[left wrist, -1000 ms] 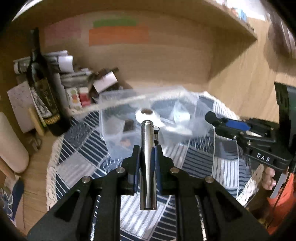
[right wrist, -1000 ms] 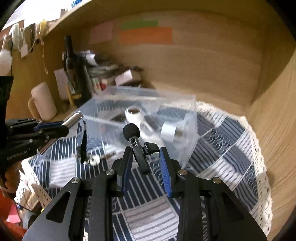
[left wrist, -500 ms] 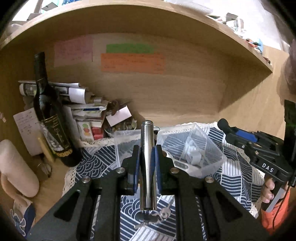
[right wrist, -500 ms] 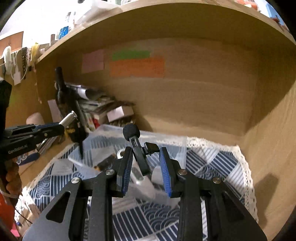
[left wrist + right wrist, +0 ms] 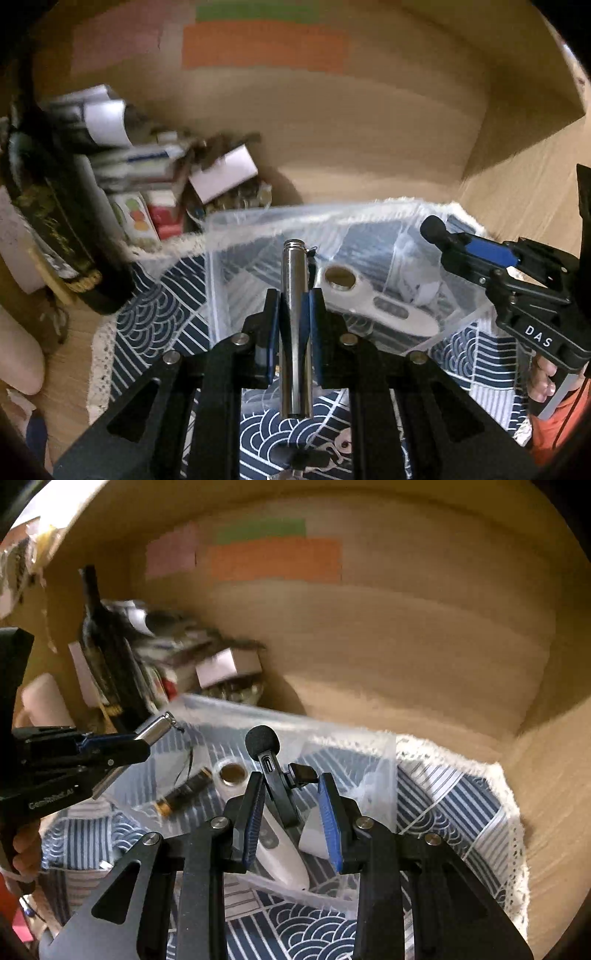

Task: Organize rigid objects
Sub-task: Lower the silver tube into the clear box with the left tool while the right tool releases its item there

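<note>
My left gripper (image 5: 294, 312) is shut on a silver metal tube (image 5: 293, 295), held over the near edge of a clear plastic box (image 5: 229, 236). The tube also shows in the right wrist view (image 5: 153, 729). My right gripper (image 5: 291, 797) is shut on a small black clip microphone with a foam tip (image 5: 263, 743), held above the same box (image 5: 384, 775). The microphone also shows in the left wrist view (image 5: 434, 229). Inside the box lie a white thermometer-like device (image 5: 373, 304), a battery (image 5: 184, 792) and a white piece.
A blue-and-white patterned cloth with lace edge (image 5: 461, 812) covers the desk. A dark wine bottle (image 5: 55, 206), stacked papers and small boxes (image 5: 155, 173) stand at the back left. Wooden walls and a shelf close in behind. Keys (image 5: 332, 450) lie below my left gripper.
Both grippers tilted up half a second ago, then came back down toward the box. Each keeps its hold; the views are blurred by motion.
</note>
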The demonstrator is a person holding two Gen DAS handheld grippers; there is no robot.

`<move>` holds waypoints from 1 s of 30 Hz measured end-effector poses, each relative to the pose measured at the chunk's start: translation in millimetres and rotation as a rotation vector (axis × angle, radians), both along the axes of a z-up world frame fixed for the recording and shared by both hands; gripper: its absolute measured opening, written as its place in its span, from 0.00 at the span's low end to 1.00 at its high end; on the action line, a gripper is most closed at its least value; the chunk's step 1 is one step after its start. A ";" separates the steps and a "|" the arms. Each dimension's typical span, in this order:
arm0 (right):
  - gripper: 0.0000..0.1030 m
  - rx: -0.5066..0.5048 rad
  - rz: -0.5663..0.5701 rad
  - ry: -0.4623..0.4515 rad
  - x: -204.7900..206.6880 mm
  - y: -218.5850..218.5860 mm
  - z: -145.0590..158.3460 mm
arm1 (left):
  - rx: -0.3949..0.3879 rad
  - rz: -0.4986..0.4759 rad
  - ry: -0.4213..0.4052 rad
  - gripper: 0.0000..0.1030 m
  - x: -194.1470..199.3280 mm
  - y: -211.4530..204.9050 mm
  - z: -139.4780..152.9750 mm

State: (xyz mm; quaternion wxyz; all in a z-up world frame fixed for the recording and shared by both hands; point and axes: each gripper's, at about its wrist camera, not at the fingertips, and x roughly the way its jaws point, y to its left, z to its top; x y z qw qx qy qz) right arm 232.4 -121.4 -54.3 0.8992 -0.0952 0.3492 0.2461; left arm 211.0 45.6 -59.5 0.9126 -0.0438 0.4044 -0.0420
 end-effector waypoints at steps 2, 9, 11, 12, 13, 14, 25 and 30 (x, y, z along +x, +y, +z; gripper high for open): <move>0.26 -0.012 -0.002 0.027 6.9 1.5 -7.8 | 0.007 -0.007 0.025 0.14 6.9 -2.1 -8.8; 0.26 -0.051 0.010 0.065 13.0 8.9 -22.6 | 0.020 -0.029 0.061 0.14 20.7 -10.1 -23.1; 0.26 -0.059 0.010 0.071 14.2 10.9 -26.2 | 0.029 -0.040 0.063 0.14 22.0 -13.3 -23.7; 0.26 -0.066 0.009 0.072 14.8 11.9 -28.0 | 0.029 -0.046 0.069 0.14 22.5 -14.6 -24.3; 0.27 -0.073 0.007 0.072 15.3 12.7 -29.4 | 0.028 -0.052 0.073 0.14 24.0 -15.5 -24.8; 0.27 -0.076 0.009 0.075 15.3 13.1 -30.4 | 0.028 -0.058 0.077 0.14 23.2 -16.9 -24.9; 0.36 -0.042 0.030 0.022 -7.2 8.9 -7.1 | 0.029 -0.053 0.008 0.34 -0.7 -17.0 2.1; 0.44 -0.013 0.045 -0.014 -26.3 5.1 10.8 | 0.035 -0.027 -0.042 0.55 -22.8 -6.9 20.6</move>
